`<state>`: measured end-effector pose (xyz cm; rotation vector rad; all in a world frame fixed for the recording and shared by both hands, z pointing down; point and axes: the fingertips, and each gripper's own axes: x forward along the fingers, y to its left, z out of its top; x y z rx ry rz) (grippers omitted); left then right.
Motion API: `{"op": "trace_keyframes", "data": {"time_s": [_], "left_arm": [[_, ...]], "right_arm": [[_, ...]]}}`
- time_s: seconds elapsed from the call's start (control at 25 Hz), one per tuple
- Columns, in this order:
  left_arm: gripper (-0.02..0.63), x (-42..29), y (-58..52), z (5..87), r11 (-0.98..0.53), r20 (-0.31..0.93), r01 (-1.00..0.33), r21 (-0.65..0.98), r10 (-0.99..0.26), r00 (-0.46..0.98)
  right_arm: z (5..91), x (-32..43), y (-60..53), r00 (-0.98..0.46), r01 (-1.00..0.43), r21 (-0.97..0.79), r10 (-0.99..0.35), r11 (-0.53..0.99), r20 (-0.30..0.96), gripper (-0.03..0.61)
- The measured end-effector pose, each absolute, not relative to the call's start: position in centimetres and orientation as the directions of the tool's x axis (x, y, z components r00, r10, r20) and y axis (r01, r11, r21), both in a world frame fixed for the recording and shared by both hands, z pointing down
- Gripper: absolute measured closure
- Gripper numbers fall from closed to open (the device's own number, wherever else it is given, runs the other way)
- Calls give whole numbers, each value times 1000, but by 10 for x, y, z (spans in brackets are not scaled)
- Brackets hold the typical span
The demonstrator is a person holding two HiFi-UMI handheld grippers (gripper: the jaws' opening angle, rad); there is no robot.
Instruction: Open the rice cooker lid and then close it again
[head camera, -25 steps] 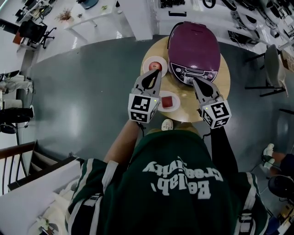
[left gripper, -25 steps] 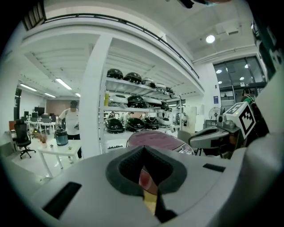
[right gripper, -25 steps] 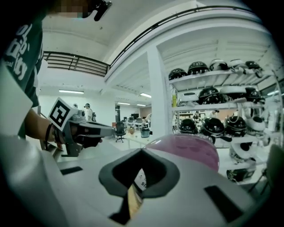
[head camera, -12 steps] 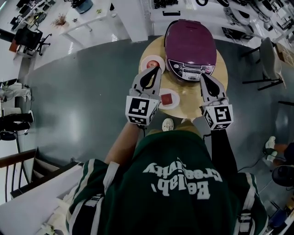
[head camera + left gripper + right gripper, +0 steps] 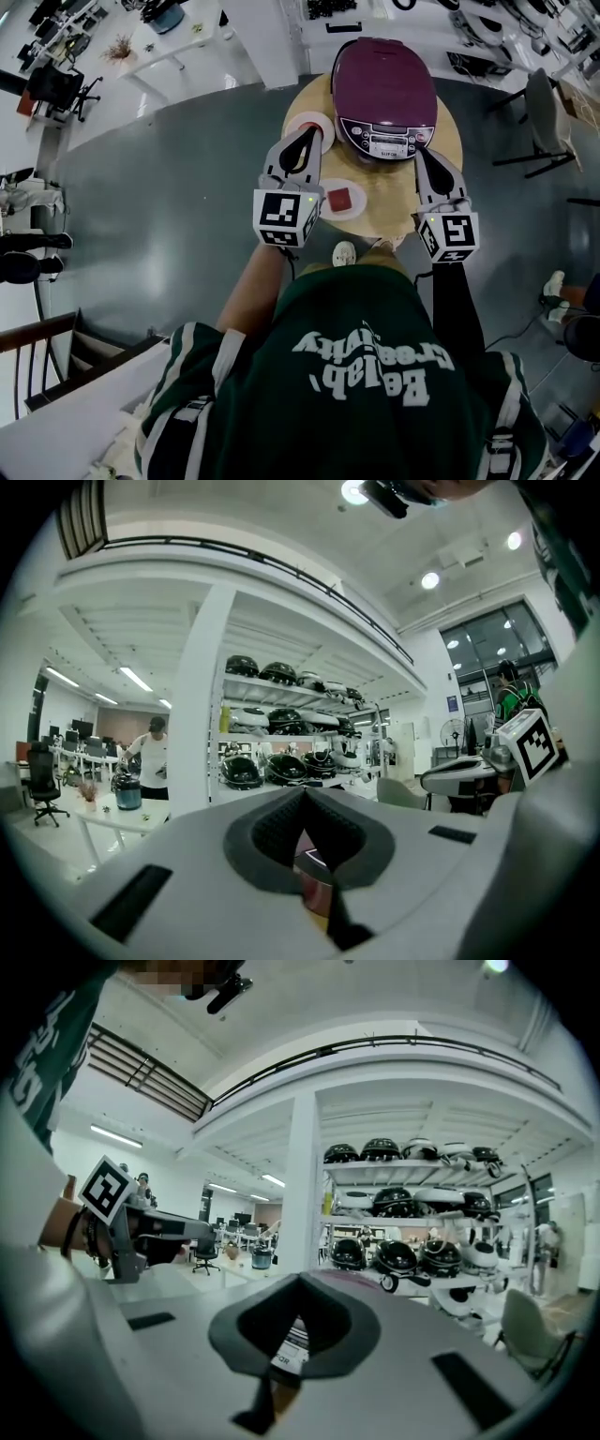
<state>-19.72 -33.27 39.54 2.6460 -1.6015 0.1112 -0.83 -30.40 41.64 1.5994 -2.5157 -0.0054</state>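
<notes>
Left tongs (image 5: 307, 141) and right tongs (image 5: 425, 159), seemingly closed, flank the rice cooker (image 5: 384, 84).

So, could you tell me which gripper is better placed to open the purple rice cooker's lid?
Right, probably. The right gripper points at the purple rice cooker's grey control panel; the left gripper hovers over a small white plate beside it.

Closed purple rice cooker (image 5: 384, 94) on table
</notes>
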Motion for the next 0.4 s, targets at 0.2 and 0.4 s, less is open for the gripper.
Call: {"op": "trace_keyframes", "data": {"time_s": [0.2, 0.4], "left_arm": [[618, -198, -336, 392, -456, 73, -890, -4, -888, 455], [618, -200, -336, 392, -455, 76, -890, 0, -888, 454]], "right_arm": [[416, -2, -303, -397, -907, 99, -908, 410, 132, 575], [415, -3, -303, -393, -908, 101, -909, 408, 136, 575]]}}
